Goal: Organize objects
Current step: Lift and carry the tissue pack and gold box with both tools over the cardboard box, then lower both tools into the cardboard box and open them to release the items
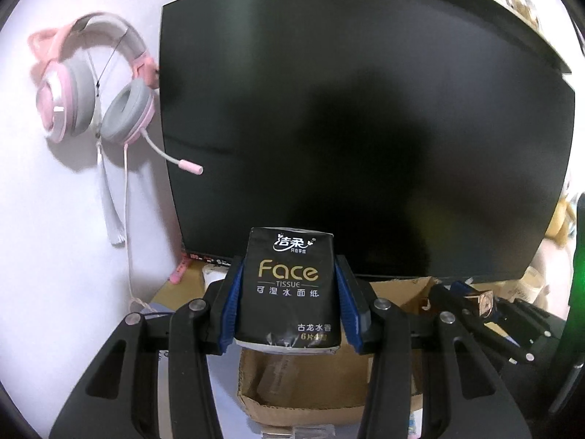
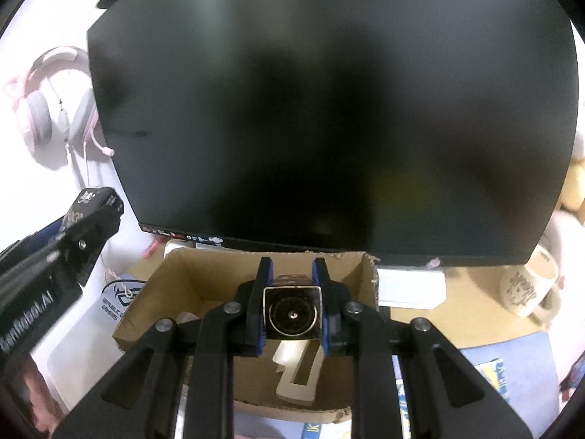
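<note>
My left gripper [image 1: 289,292] is shut on a black "Face" tissue pack [image 1: 289,289], held upright above an open cardboard box [image 1: 310,402]. My right gripper [image 2: 291,292] is shut on a small square black object with a round metallic face [image 2: 292,314], held over the same cardboard box [image 2: 182,281]. A white flat piece [image 2: 296,373] lies inside the box. The left gripper with the tissue pack shows at the left of the right wrist view [image 2: 84,226]. The right gripper shows at the right of the left wrist view [image 1: 482,303].
A large black monitor [image 1: 365,128] stands close behind the box. A pink and grey headset [image 1: 91,91] hangs on the white wall at left. A cream mug [image 2: 530,285] and a white box [image 2: 409,289] sit on the desk at right.
</note>
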Available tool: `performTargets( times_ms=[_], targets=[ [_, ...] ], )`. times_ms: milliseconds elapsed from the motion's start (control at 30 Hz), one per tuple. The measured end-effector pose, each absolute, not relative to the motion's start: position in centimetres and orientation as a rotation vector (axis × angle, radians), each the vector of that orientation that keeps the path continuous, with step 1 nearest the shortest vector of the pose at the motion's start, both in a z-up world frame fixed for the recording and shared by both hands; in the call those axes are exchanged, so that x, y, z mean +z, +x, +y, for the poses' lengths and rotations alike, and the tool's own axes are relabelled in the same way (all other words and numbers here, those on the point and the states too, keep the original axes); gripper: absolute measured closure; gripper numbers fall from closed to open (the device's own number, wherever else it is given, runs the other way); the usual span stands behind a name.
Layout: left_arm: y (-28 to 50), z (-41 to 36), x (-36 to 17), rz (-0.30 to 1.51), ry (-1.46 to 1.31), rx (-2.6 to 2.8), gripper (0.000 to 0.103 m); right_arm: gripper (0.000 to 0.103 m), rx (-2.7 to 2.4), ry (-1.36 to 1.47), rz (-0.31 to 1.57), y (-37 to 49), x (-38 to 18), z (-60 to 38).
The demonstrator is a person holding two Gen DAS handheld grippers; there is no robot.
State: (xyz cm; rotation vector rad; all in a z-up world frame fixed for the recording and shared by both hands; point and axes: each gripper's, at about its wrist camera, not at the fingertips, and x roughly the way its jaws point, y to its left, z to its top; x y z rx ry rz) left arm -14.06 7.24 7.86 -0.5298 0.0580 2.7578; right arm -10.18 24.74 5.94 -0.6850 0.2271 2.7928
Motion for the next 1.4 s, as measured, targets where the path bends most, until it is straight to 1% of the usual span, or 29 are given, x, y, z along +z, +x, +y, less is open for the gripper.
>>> performTargets(
  times_ms=[167, 333, 533, 733, 900, 1133, 1233, 1300, 1400],
  targets=[
    [-14.6, 7.7, 7.2, 0.041, -0.578, 2.753, 0.058, 0.080, 2.776, -0.716, 0.243, -10.6, 5.4, 25.0],
    [-15.0, 8.2, 6.7, 0.083, -0.583, 2.763, 0.058, 0.080, 2.743, -0.714, 0.208, -10.3, 5.5, 25.1],
    [-15.7, 8.1, 6.3, 0.040, -0.617, 2.731, 0.058, 0.080, 2.725, -0.732, 0.204, -10.4, 5.2, 25.9],
    [-16.8, 9.2, 5.1, 0.041, -0.673, 2.689, 0.058, 0.080, 2.684, -0.819, 0.230, -11.1, 4.1, 26.6],
    [-17.6, 9.7, 4.0, 0.031, -0.731, 2.678, 0.058, 0.080, 2.667, -0.888, 0.208, -11.8, 3.0, 26.7],
    [-18.6, 10.3, 2.8, 0.077, -0.790, 2.676, 0.058, 0.080, 2.657, -0.939, 0.171, -12.5, 2.3, 26.3],
    [-19.3, 10.8, 1.9, 0.141, -0.844, 2.745, 0.058, 0.080, 2.623, -0.977, 0.163, -12.9, 1.9, 26.3],
    [-19.7, 10.9, 1.5, 0.164, -0.870, 2.736, 0.058, 0.080, 2.602, -0.984, 0.120, -13.0, 1.7, 26.1],
    [-20.0, 11.0, 1.1, 0.160, -0.892, 2.713, 0.058, 0.080, 2.610, -0.995, 0.095, -13.0, 1.6, 25.9]
  ],
)
